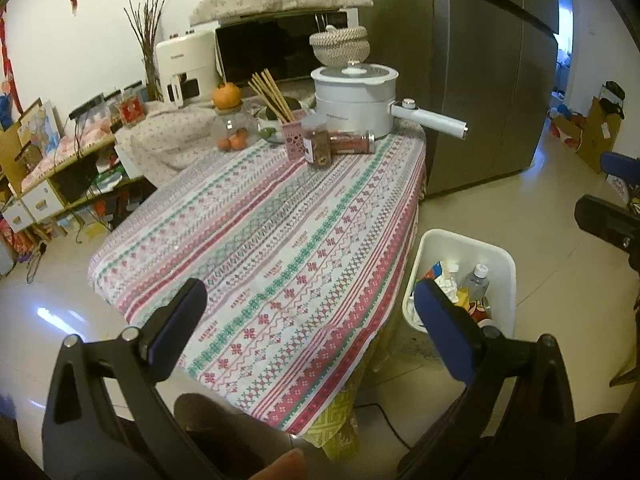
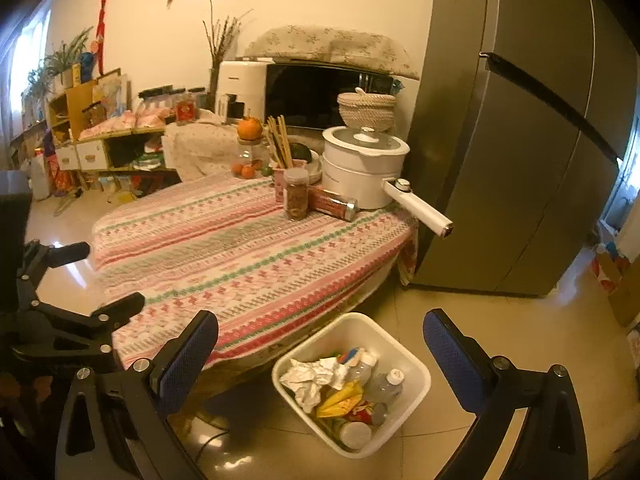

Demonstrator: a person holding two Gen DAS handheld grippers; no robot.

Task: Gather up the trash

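White plastic is showing on the floor beside the table: the bin (image 2: 352, 388) is standing there, just next to the hanging edge of the striped tablecloth (image 1: 280, 240). Inside it crumpled paper (image 2: 312, 378), a yellow wrapper (image 2: 340, 400), clear bottles (image 2: 384, 386) and what looks like a can (image 2: 356, 434) are lying together, so the trash is sitting in the bin.

The left gripper (image 1: 310, 312) is hovering over the near table edge with its jaws wide apart and nothing between them. The right gripper (image 2: 320, 348) is hanging above the bin, also spread wide and gripping nothing.

On the cloth I am seeing no loose rubbish; only the white pot (image 1: 356, 96), jars (image 1: 318, 142) and fruit (image 1: 227, 96) are standing at the far end. I am judging the collecting as nearly or fully finished.
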